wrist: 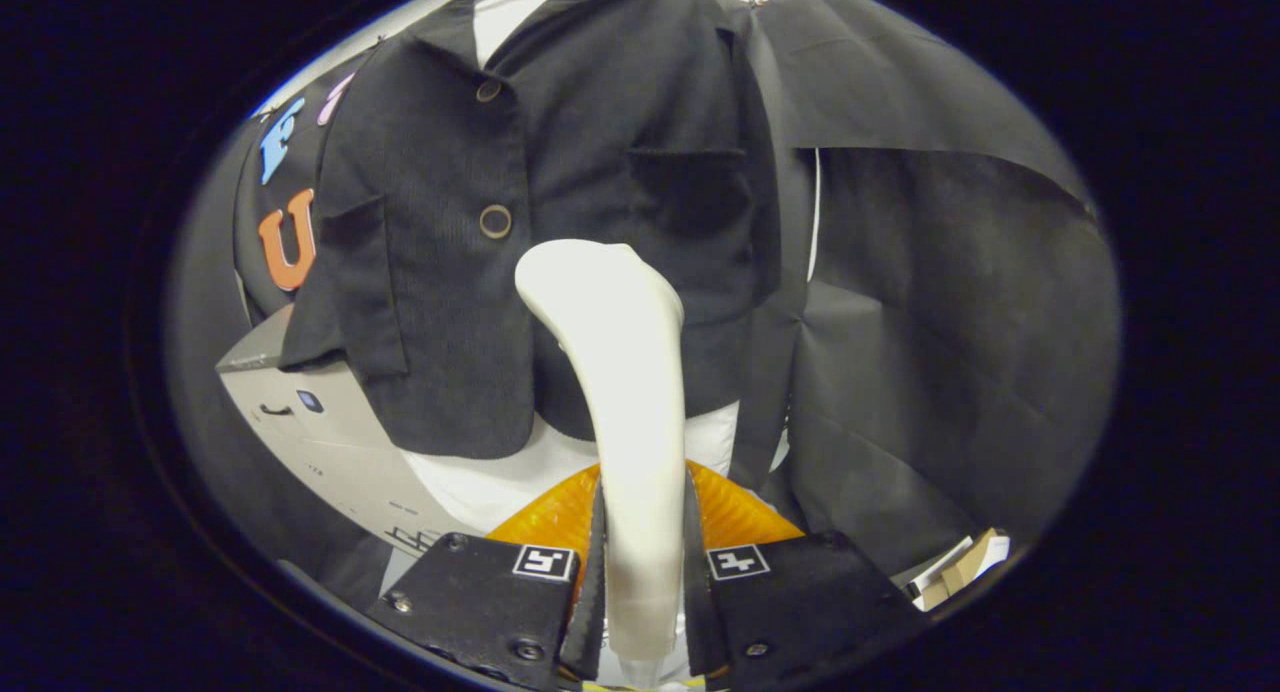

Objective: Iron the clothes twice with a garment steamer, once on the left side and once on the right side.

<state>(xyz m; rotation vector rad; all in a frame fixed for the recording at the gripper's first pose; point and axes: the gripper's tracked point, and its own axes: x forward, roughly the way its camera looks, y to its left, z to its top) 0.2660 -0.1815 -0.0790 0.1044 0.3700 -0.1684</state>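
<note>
Gripper view: gripper [643, 582] clamped on garment steamer [620, 392] before dark jacket [560, 172].

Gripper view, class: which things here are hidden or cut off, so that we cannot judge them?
- Steamer, held by the gripper: its head faces the jacket, so the steam face and any contact are hidden.
- Jacket: the steamer's handle covers part of its front.
- Orange object: mostly behind the fingers and the handle.
- White box: partly behind the jacket's hem; markings too small.
</note>
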